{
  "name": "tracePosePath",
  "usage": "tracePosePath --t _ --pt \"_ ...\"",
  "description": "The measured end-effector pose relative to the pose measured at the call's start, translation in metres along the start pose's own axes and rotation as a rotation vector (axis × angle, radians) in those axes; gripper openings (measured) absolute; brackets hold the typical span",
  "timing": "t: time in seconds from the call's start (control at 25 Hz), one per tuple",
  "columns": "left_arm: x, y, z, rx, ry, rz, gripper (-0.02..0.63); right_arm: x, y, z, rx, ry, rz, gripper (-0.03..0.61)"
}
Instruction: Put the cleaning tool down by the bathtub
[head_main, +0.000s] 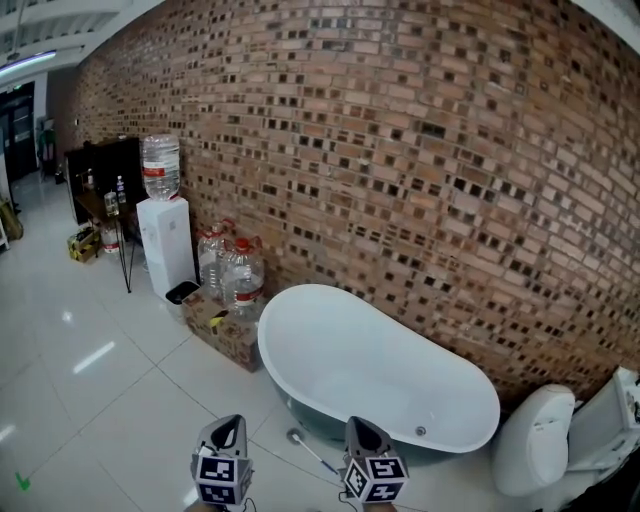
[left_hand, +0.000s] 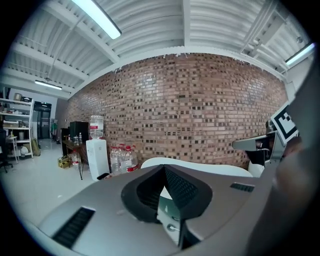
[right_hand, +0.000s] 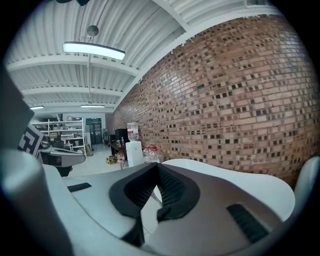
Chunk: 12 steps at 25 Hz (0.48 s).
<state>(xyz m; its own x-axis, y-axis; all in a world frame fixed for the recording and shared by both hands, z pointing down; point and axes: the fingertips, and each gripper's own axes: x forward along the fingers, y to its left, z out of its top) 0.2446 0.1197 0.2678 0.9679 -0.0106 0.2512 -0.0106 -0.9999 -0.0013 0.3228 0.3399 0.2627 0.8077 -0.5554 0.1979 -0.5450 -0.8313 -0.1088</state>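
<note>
Risk is slight: cleaning tool lies on the floor just beside the bathtub, while left gripper and right gripper, both closed and empty, hover near the bathtub; a careless foot could kick the tool away.

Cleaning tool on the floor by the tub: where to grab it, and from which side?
Take the cleaning tool by its thin handle, mid-length, coming straight down with jaws across the shaft. It lies flat on the floor, head toward the bathtub, so a side approach looks poor.

Cleaning tool lies on the floor before the bathtub; toilet at right.
</note>
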Motion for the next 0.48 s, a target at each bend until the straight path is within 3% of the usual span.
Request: tracePosePath --t 0.2,0.48 --pt "-0.028 -0.015 0.032 0.023 -0.075 0.005 0.005 -0.014 0.007 0.032 -0.034 -0.042 0.030 0.014" --pt "-0.036 -0.059 0.046 0.024 -0.073 0.071 0.005 -0.048 -0.020 0.070 -0.042 -0.089 0.099 0.014"
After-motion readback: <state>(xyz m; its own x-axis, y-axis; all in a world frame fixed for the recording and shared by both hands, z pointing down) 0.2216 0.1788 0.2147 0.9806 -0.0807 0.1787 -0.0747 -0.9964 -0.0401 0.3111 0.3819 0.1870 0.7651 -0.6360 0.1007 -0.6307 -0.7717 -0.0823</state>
